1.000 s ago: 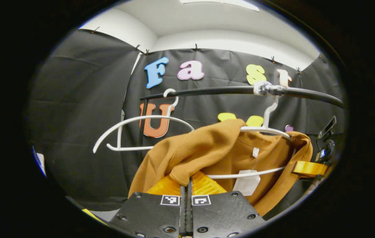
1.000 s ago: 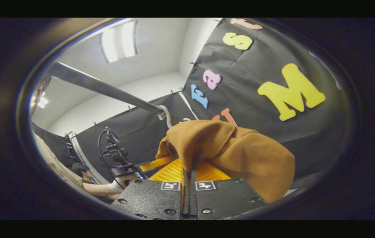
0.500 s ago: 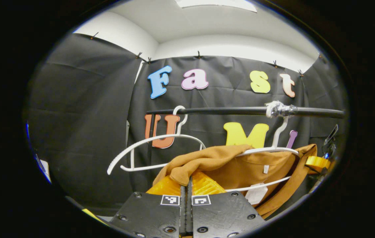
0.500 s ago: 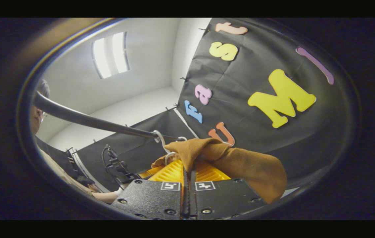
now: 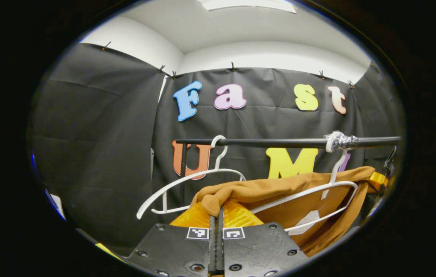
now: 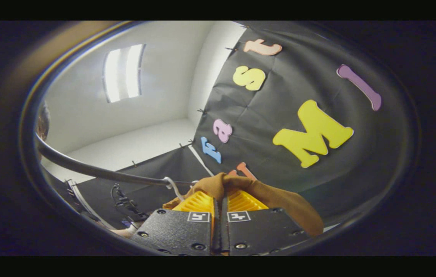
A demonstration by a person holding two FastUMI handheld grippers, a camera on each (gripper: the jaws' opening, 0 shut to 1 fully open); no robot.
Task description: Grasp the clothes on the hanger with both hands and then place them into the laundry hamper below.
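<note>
Low in the left gripper view, the left gripper has its two ribbed fingers pressed together on a fold of the brown garment, at bottom centre. From that pinch the knitted cloth stretches rightward in a long, nearly level band, rising slightly to the right edge, where a bit of the other gripper meets it. To the left, an empty white hanger of thin curved plastic hangs from the black rod, which runs level across the middle. Farther right, a second white hanger hangs tilted from a taped spot on the rod, with the garment draped over and behind it and a pale tag below.

At the bottom centre of the right gripper view, the right gripper points upward, its fingers clamped on a bunched brown fold that trails down to the right. The rod curves in from the left edge.
</note>
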